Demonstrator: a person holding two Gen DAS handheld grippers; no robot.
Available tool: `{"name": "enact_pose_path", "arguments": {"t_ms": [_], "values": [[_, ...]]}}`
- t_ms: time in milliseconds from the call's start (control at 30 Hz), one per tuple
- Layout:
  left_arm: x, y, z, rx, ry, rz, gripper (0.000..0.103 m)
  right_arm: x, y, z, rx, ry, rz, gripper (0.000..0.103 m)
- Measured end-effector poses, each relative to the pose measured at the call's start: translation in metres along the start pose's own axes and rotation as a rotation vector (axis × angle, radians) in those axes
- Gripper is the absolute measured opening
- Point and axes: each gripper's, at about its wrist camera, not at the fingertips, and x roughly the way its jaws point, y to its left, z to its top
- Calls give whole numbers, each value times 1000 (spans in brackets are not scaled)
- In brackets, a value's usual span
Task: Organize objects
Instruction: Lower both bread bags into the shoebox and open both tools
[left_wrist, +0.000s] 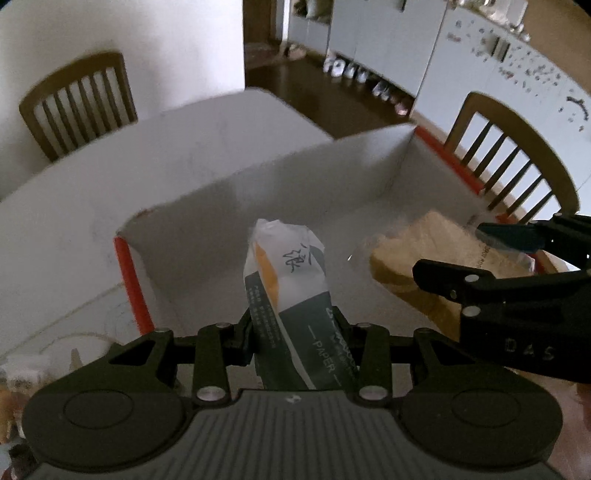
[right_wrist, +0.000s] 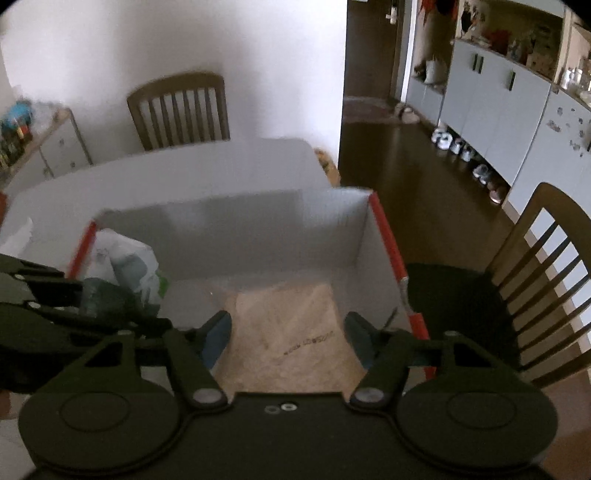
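Over the white box (left_wrist: 280, 177) on the counter (left_wrist: 74, 206), the left gripper (left_wrist: 295, 332) clamps a wrapped snack packet (left_wrist: 288, 280); the right gripper (right_wrist: 288, 332), jaws half-wide, flanks a bagged bread slice (right_wrist: 288, 325), contact unclear.

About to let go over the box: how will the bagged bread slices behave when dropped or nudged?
The bagged bread slices look soft and light, so they would likely squash under a tight squeeze. The clear wrapper looks slick, so it may slip. Being flat, they should land without rolling inside the white box.
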Motion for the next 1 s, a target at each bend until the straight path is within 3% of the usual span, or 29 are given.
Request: {"name": "enact_pose_path", "arguments": {"t_ms": [133, 333, 433, 500, 767, 1000], "values": [[20, 2, -1, 1, 61, -7, 39, 21, -1, -9, -3, 58, -2, 65], [40, 0, -1, 40, 122, 3, 40, 25, -5, -15, -23, 62, 1, 62], [44, 1, 1, 39, 140, 12, 45, 25, -9, -14, -16, 60, 12, 64], [47, 1, 1, 42, 150, 22, 53, 25, -12, -14, -9, 58, 17, 66], [44, 2, -4, 33, 135, -14, 70, 5, -26, -12, 26, 20, 49, 74], [20, 3, -6, 16, 81, -39, 72, -23, -29, -8, 28, -35, 68, 78]]}}
